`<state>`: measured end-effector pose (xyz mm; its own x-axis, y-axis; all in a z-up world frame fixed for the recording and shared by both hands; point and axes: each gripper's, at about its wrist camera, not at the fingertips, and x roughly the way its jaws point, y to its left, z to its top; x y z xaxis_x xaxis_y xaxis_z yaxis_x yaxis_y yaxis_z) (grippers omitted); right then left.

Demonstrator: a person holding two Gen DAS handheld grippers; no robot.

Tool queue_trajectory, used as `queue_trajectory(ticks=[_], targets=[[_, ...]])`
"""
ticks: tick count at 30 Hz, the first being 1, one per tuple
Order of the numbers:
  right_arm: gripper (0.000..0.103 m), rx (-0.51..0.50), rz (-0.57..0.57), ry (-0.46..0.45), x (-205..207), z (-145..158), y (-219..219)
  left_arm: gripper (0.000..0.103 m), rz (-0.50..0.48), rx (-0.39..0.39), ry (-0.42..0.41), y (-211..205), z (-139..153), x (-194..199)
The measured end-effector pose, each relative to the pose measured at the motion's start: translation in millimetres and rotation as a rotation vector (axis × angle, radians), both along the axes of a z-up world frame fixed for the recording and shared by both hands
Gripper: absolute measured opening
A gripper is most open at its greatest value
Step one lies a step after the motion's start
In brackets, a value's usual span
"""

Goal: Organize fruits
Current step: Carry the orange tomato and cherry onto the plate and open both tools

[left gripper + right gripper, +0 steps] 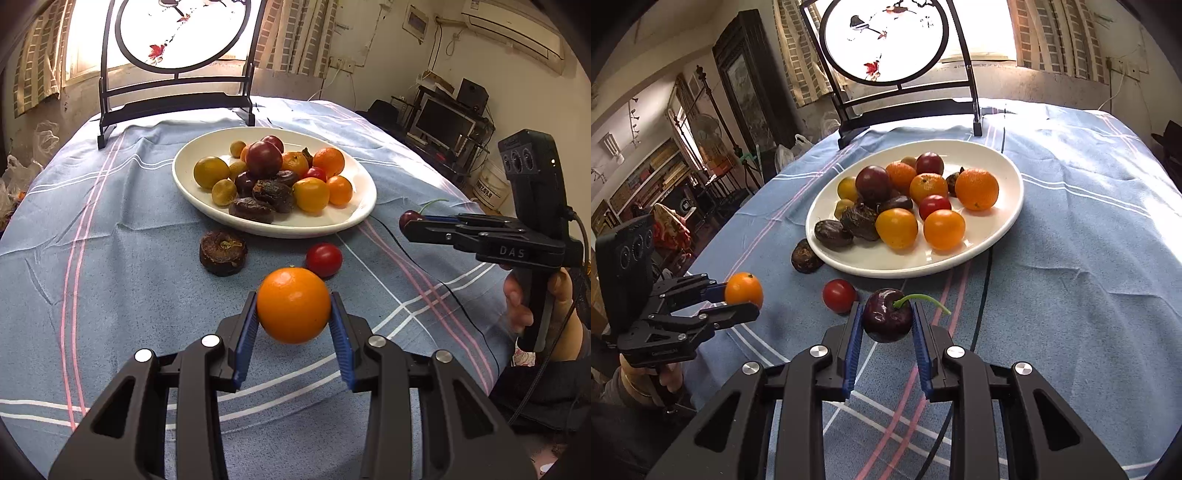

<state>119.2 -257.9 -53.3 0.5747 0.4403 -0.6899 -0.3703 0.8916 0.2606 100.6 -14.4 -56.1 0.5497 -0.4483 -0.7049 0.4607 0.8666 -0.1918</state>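
Observation:
My left gripper [293, 312] is shut on a small orange [293, 310], held just above the blue cloth; from the right wrist view the same gripper [740, 299] and orange [743, 290] sit at the left. My right gripper [887, 314] is shut on a dark cherry [886, 315] with a green stem, lifted off the cloth; the left wrist view shows that gripper [410, 221] and cherry [408, 218] at the right. The white plate [332, 221] beyond holds several oranges, yellow fruits, plums and dark wrinkled fruits. A red cherry tomato [324, 259] and a dark wrinkled fruit [222, 253] lie on the cloth before the plate.
A black framed round screen [177, 55] stands at the table's far edge behind the plate. A thin black cable [424, 269] runs across the cloth at the right. A hand [535, 306] grips the right tool's handle. Shelves and a monitor [443, 122] stand beyond the table.

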Motion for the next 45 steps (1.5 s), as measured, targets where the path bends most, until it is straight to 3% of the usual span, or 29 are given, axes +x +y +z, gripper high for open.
queue_trajectory(ticks=[18,28,36,44,45], targets=[[0.027,0.041,-0.024,-0.011,-7,0,-18,0.037,0.025,0.015,-0.018,0,7,-1],[0.027,0.072,-0.034,-0.033,4,16,-25,0.037,0.061,-0.001,-0.047,4,21,13],[0.027,0.12,-0.033,-0.026,67,43,-20,0.037,0.053,0.005,-0.08,-11,48,73],[0.028,0.094,-0.091,0.026,155,31,0,0.037,0.075,0.041,-0.038,-35,39,164],[0.029,0.088,-0.1,0.033,163,29,3,0.042,0.081,0.046,-0.03,-36,35,173]])
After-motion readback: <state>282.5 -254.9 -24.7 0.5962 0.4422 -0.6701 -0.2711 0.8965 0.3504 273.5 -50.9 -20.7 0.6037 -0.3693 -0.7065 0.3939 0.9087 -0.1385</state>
